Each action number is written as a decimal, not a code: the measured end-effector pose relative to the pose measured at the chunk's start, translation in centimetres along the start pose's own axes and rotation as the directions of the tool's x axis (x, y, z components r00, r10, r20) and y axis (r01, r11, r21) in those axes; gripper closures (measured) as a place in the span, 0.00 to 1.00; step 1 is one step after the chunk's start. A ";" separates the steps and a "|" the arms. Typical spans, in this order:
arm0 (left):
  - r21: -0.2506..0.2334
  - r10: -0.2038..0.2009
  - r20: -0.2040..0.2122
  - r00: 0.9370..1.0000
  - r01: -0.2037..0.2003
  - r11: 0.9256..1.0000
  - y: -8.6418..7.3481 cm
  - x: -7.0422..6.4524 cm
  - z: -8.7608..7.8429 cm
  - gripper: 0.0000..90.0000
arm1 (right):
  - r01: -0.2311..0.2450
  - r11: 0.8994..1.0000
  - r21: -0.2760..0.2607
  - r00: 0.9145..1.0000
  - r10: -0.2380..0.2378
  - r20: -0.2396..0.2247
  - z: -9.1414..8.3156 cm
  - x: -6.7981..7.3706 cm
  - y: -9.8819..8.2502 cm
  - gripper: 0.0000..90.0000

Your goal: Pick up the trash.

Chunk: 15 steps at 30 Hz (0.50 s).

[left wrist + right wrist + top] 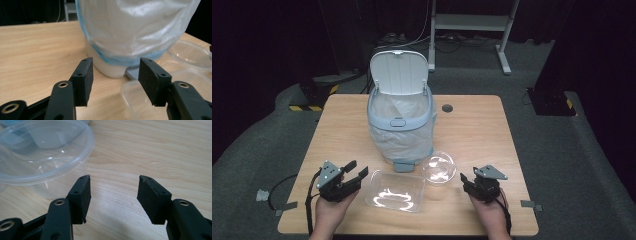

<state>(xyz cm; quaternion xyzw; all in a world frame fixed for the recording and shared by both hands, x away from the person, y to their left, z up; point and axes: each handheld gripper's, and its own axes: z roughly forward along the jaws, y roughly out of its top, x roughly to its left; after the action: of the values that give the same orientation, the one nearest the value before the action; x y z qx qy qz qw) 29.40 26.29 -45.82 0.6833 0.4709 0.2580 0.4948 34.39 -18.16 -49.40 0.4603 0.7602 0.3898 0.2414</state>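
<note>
From above we see a wooden table (482, 130) with the person's 2 hands at its near edge. At the left, the left hand (329, 212) holds the left gripper (356, 170), its jaws spread wide with nothing between them, aimed toward the middle of the table. In the left gripper view those jaws frame the base of the bin, with a corner of the clear tray just beyond the right jaw. Just right of that gripper lies the clear rectangular tray (395, 191), flat on the wood. Behind it, at the table's centre, stands a pale blue pedal bin (401, 125) lined with a translucent bag (135, 25), its white lid (398, 72) tipped up and open. Right of the tray, near the bin's foot, sits a clear round bowl (439, 167). Farther right, the right hand (489, 212) holds the right gripper (465, 181), also wide open and gripping nothing; in the right gripper view, the bowl (42, 152) lies just beyond its left jaw.
</note>
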 end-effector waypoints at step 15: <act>0.055 -0.058 0.076 0.995 0.054 0.997 -3.4 -1.2 -0.4 0.35 | 0.029 0.995 -0.097 0.993 -0.040 -0.110 -2.3 4.1 1.7 0.46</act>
<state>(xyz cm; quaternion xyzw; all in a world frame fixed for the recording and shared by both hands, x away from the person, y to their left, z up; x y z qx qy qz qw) 27.28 25.60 -48.67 0.6923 0.4769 0.2047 0.5014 31.64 -14.89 -46.74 0.4124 0.7610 0.4465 0.2270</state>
